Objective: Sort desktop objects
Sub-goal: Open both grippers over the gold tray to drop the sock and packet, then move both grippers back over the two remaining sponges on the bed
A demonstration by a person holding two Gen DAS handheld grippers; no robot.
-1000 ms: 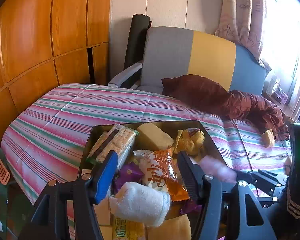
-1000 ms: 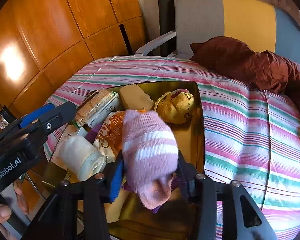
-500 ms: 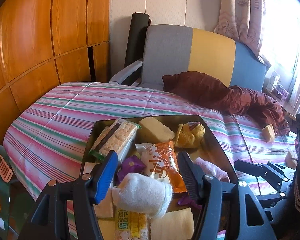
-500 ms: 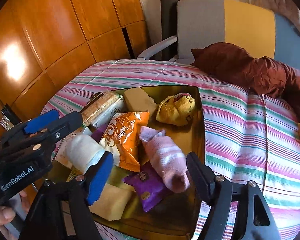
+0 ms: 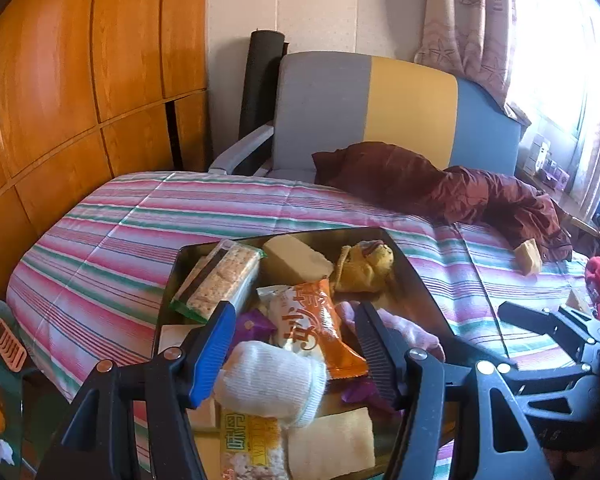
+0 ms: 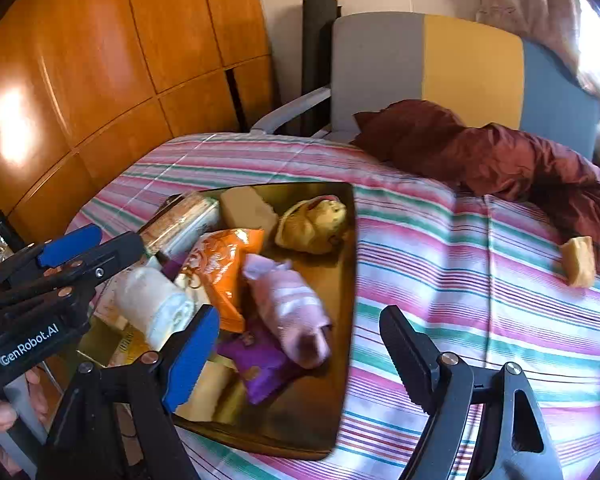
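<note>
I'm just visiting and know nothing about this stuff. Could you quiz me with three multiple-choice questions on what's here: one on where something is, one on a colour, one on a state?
1. Where does the pink sock lie? A in the gold tray; B on the windowsill; C on the floor.
2. What colour is the middle panel of the chair back? A red; B yellow; C white.
3. What does the right gripper hold? A the pink sock; B a cup; C nothing.
Answers: 1 A, it rests in the tray beside the orange packet. 2 B, yellow sits between grey and blue. 3 C, its jaws are opening and grip nothing.
</note>
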